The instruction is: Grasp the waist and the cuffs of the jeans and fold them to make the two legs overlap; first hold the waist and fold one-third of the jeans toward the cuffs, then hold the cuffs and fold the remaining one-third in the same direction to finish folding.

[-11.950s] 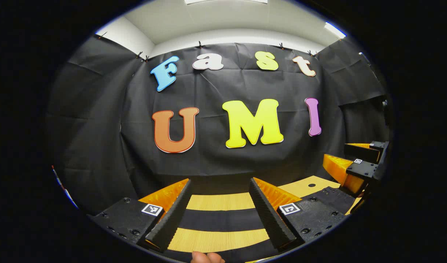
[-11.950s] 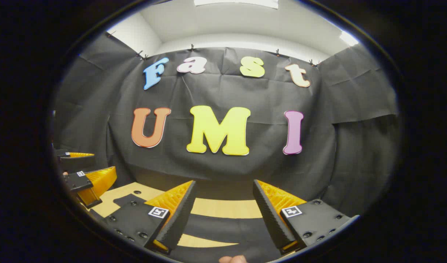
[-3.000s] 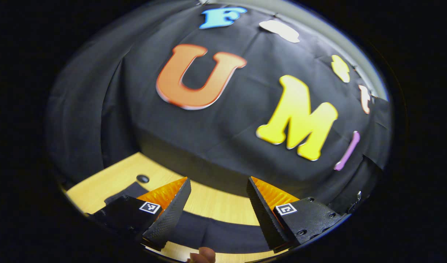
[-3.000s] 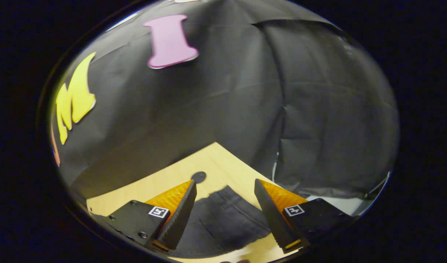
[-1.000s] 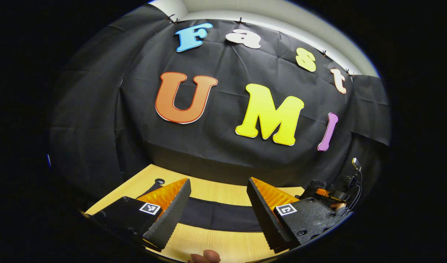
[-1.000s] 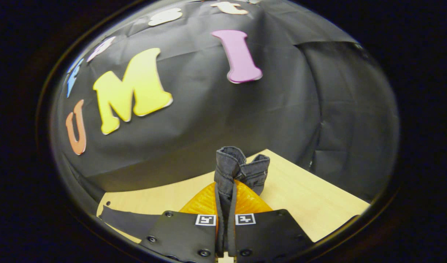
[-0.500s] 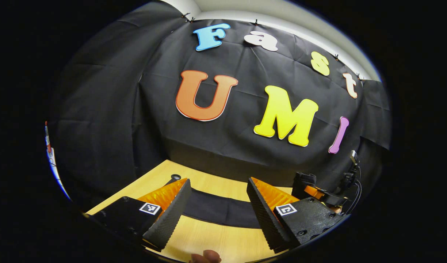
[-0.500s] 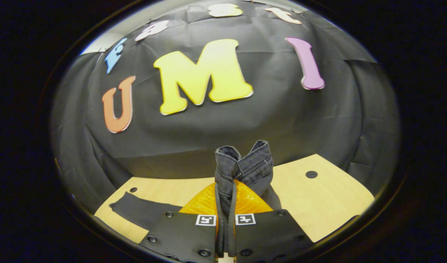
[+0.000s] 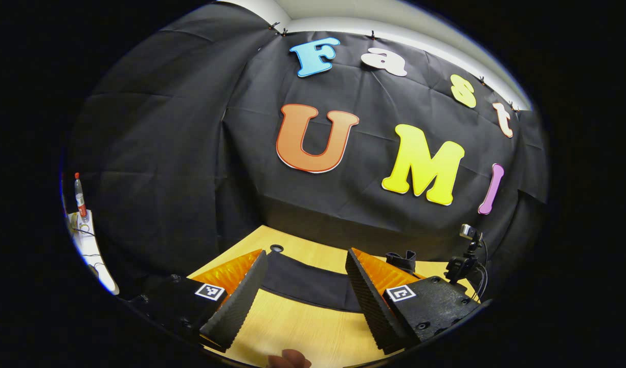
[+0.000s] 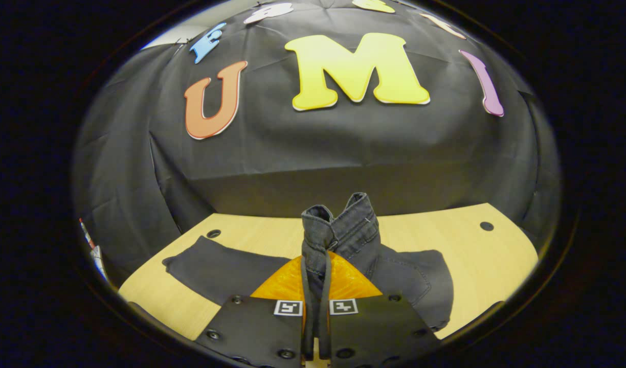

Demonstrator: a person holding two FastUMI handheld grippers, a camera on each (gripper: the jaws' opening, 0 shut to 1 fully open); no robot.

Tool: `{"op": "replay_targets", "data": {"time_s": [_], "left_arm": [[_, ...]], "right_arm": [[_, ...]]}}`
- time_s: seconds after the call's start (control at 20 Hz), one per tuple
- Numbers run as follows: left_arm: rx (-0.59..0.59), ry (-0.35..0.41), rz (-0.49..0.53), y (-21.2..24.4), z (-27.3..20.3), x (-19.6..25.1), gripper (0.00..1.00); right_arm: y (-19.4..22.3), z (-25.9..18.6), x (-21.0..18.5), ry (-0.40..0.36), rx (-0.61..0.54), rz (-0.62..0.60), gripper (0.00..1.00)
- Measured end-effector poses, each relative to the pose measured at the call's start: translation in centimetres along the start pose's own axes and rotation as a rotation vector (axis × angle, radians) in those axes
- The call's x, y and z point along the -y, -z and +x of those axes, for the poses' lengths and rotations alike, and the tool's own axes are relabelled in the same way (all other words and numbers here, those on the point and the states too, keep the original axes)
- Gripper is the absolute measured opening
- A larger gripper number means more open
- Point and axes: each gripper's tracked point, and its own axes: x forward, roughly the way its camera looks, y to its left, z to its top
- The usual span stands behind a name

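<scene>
Wooden table, jeans in right gripper

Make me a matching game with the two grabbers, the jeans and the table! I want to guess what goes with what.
Things:
1. left gripper
2. right gripper
3. jeans
4. table

Descriptions:
A. light wood with small round holes
B. dark grey denim, one end lifted up
C. fingers spread apart, nothing between them
D. fingers pinched together on cloth

Pairs: 1-C, 2-D, 3-B, 4-A
</scene>
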Motion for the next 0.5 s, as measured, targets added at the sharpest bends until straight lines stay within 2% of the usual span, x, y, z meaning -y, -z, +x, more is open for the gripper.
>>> {"op": "replay_targets", "data": {"time_s": [0.35,0.45,0.5], "left_arm": [[-0.015,-0.018,0.006,0.4,-0.9,-1.6,0.99],[-0.015,-0.018,0.001,0.7,-0.6,-1.9,0.99],[-0.018,-0.014,-0.006,0.7,-0.5,-1.8,0.99]], "right_arm": [[-0.1,-0.2,0.0,0.018,-0.056,-0.023,0.05],[0.7,-0.3,-1.1,-0.09,-0.115,0.034,0.33],[2.2,0.1,-1.8,-0.09,-0.138,0.032,0.47]]}}
